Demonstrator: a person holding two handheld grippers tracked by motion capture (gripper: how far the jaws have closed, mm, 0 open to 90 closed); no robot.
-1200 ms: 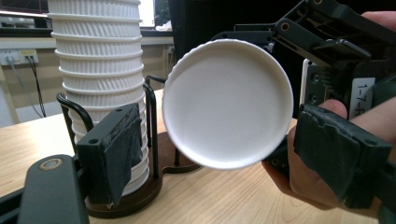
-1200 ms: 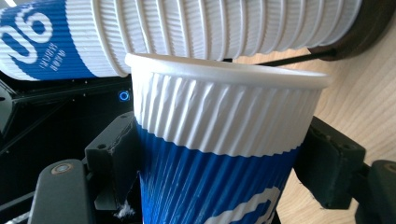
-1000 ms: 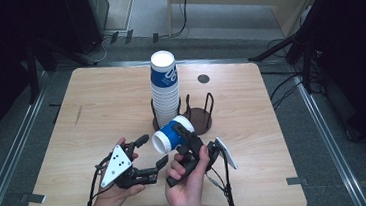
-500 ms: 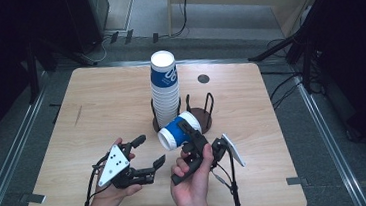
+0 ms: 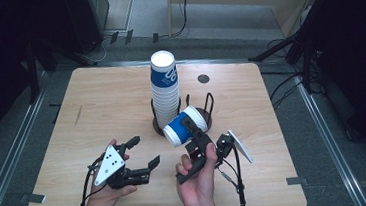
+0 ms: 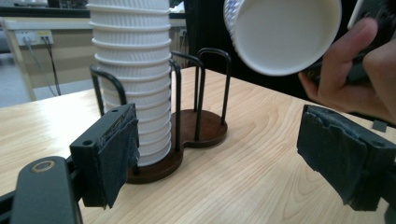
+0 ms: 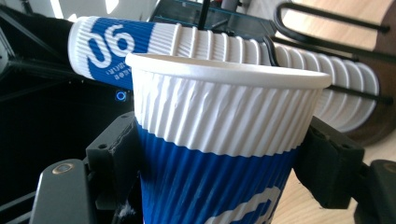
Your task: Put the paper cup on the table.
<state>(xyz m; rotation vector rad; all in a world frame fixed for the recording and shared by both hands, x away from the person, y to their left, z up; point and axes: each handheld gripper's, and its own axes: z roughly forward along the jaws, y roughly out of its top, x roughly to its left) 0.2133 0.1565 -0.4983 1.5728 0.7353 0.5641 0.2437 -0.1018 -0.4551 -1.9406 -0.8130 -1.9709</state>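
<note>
Right gripper (image 5: pixel 189 132): clamped on cup (image 5: pixel 185 126), tilted clear of stack (image 5: pixel 164 92) for transfer | left gripper (image 5: pixel 142 151): jaws apart, just been widening, empty, beside cup to receive it

One cup stack (image 5: pixel 165 95), one loose cup (image 5: pixel 185 127)

Lab, wooden table (image 5: pixel 101 105), camera stands (image 5: pixel 291 48), floor cables (image 5: pixel 183 12)

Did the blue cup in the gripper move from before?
Yes. The blue cup in the right gripper has shifted right and away from the person, beside the cup stack.
</note>
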